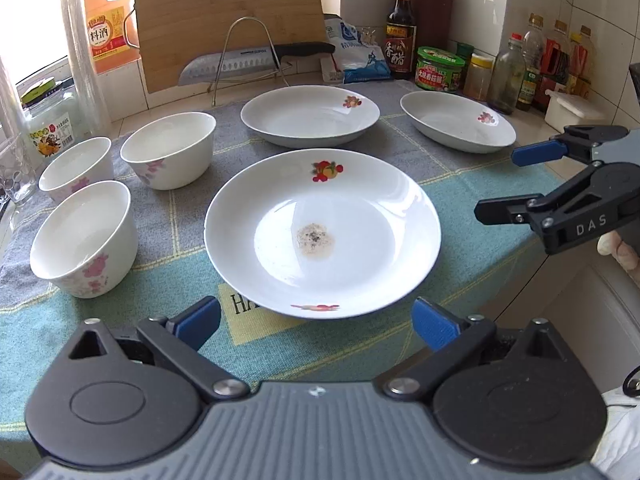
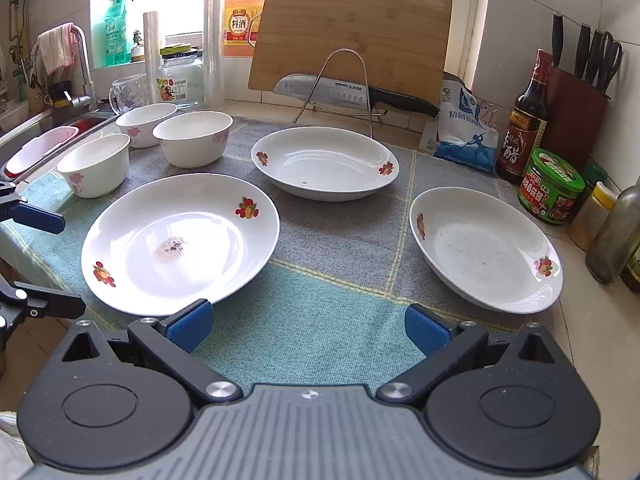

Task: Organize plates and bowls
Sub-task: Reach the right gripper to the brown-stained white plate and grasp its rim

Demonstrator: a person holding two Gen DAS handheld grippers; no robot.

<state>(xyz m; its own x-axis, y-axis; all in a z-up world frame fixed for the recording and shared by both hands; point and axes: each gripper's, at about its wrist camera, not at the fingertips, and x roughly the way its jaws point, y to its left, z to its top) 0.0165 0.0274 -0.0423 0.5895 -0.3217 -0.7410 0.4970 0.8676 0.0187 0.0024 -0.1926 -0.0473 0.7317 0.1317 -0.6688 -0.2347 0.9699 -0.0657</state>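
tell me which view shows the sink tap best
The right wrist view: the tap stands at far left beside the sink with a towel draped over it. The left wrist view does not show it at all.

A checked cloth [image 2: 340, 248] in grey and green covers the table [image 2: 592, 320]. At twelve o'clock a bamboo cutting board [image 2: 352, 36] leans upright behind a wire rack [image 2: 340, 84], with a broad knife [image 2: 344, 94] lying across the rack. Behind the board stands an orange jug of cooking wine [image 2: 240, 20]. Toward two o'clock sit a blue-and-white bag [image 2: 466, 132], a dark vinegar bottle [image 2: 524, 128], a green-lidded jar [image 2: 550, 188] and a knife block [image 2: 576, 108]. At ten o'clock are a glass jar [image 2: 180, 80], a tap [image 2: 86, 68] draped with a towel [image 2: 58, 46], and a green soap bottle [image 2: 116, 28].
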